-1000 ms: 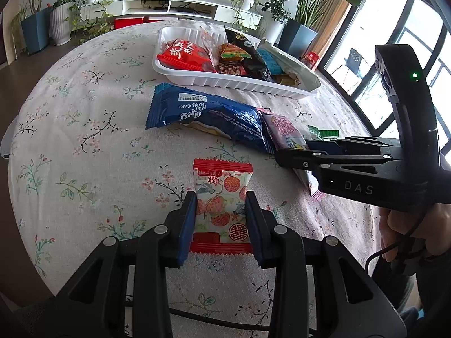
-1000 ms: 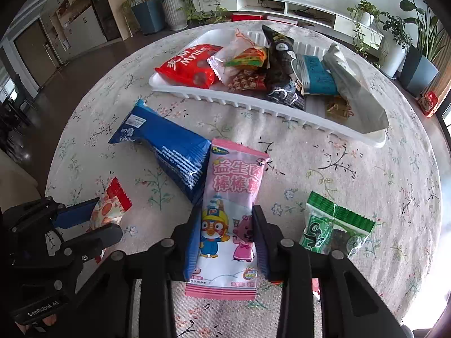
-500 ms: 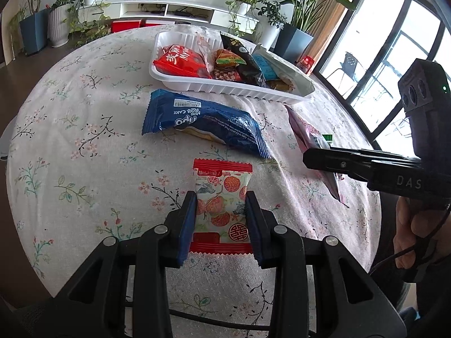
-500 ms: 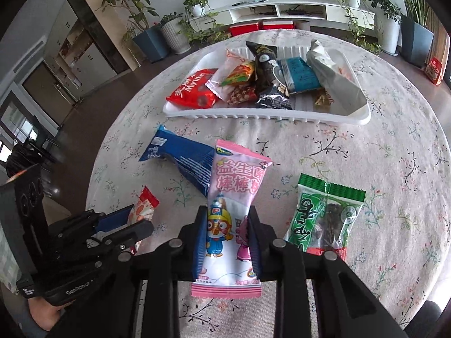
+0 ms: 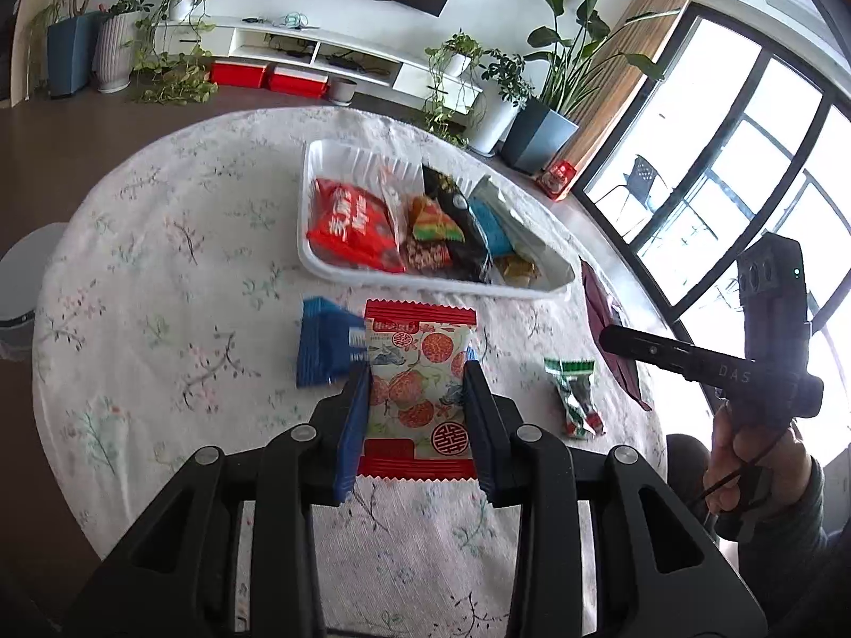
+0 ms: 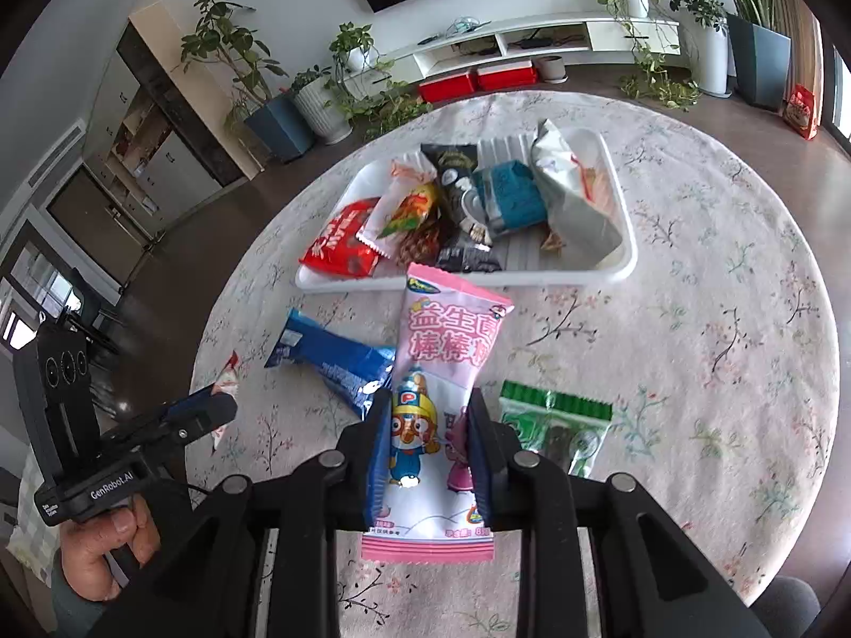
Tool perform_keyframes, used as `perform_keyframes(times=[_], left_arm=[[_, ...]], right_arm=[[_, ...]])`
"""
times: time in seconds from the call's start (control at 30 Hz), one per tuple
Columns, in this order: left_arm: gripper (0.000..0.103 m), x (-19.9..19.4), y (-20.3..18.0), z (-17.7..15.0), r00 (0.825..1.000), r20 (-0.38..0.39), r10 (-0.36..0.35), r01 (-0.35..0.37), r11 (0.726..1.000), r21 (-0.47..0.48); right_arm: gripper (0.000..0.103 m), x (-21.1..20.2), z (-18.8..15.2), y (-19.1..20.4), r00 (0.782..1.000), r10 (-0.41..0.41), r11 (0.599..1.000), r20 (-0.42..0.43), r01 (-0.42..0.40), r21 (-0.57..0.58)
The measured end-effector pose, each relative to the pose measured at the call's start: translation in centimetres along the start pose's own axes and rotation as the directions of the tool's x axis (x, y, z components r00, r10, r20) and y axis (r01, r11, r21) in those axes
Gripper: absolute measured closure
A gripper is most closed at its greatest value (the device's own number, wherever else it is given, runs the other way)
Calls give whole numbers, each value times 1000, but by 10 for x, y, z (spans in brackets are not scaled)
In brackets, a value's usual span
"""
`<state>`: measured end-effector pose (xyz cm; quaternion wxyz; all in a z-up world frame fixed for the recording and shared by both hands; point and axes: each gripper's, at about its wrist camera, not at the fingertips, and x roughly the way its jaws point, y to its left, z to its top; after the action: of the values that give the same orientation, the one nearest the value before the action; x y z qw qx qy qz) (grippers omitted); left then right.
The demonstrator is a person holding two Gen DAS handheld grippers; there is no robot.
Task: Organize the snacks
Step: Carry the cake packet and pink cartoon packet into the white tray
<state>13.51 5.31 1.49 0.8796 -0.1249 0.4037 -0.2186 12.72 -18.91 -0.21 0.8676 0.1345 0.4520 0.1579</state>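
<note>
My left gripper (image 5: 416, 372) is shut on a red-and-white peach-print snack packet (image 5: 420, 351) and holds it up above the table. My right gripper (image 6: 428, 399) is shut on a pink cartoon-penguin packet (image 6: 447, 329), which is also lifted. Beyond both stands a white tray (image 6: 532, 279) with several snack packets in it. A blue packet (image 6: 330, 356) and a green packet (image 6: 553, 425) lie flat on the cloth. In the right wrist view the left gripper (image 6: 213, 409) hangs at the lower left. The left wrist view shows the right gripper (image 5: 617, 335) at the right.
The round table carries a floral cloth (image 5: 159, 292) and its edge curves close on every side. A person's hand (image 6: 101, 547) grips each handle. Potted plants and a low white shelf (image 5: 319, 53) stand past the table, with a window at the right.
Both grippers have risen with their packets, so the table looks farther off. The pink packet has left the cloth, and the right jaws have narrowed on it.
</note>
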Motion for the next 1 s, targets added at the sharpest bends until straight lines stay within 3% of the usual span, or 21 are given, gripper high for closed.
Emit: perform_keyframes(times=[0.37,0.6,0.8,1.0], left_arm=[[71,18,-1,106,998,67,12,-16,998,62],[71,77,-3,170,999,28,45,-48,993,111],[71,137,13,181,995,-43,86,-81,991,102],[71,173,32,168,989,-97,107,-100,992,78]], right_arm=[[75,-19,87,-7,992,-21,999,126,24,-23],[75,13,133,1,992,-62,994,106,71,-81],[75,57,152,-1,994,-103,989,41,107,-107],[75,91,155,-1,989,-146,978,5,145,-151]])
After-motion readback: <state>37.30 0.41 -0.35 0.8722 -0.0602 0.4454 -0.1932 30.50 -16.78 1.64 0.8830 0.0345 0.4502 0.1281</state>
